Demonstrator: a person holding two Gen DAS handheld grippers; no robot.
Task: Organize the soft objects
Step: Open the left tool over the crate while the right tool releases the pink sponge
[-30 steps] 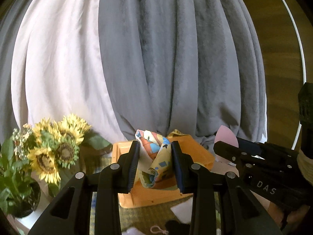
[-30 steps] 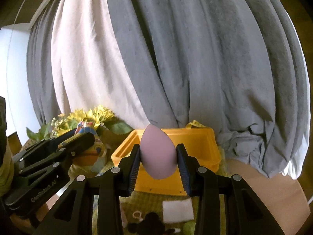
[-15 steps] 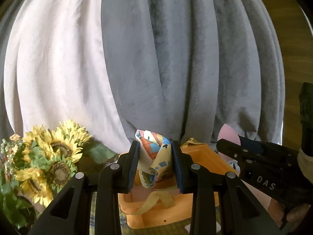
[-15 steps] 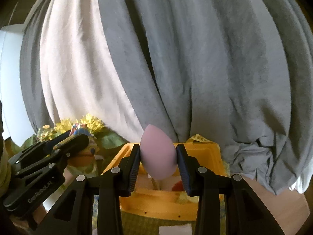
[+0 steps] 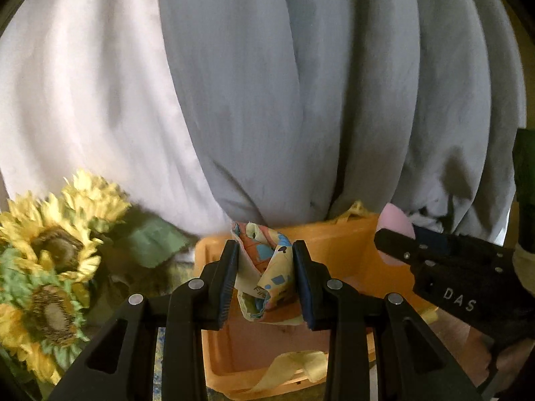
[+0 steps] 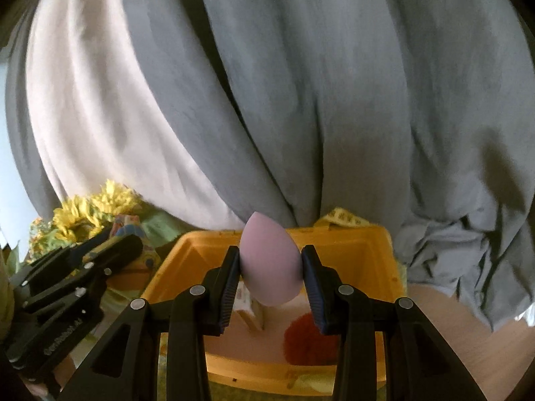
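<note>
The left gripper (image 5: 265,277) stays clamped on the patterned cloth (image 5: 264,267), the right gripper (image 6: 271,275) on the pink sponge (image 6: 269,264); both have advanced, so the orange bin (image 6: 381,250) now lies beneath their fingers, ready for dropping.

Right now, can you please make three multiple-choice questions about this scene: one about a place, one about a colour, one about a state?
1. Where do the sunflowers stand, seen from the left wrist?
A. left of the bin
B. inside the bin
C. right of the bin

2. What colour is the bin?
A. blue
B. orange-yellow
C. white

3. What does the right gripper do?
A. stands open, empty
B. holds a cloth
C. grips a pink sponge

Answers: 1 A, flowers fill the left edge; 2 B, its walls show it; 3 C, both pads press the sponge.
</note>
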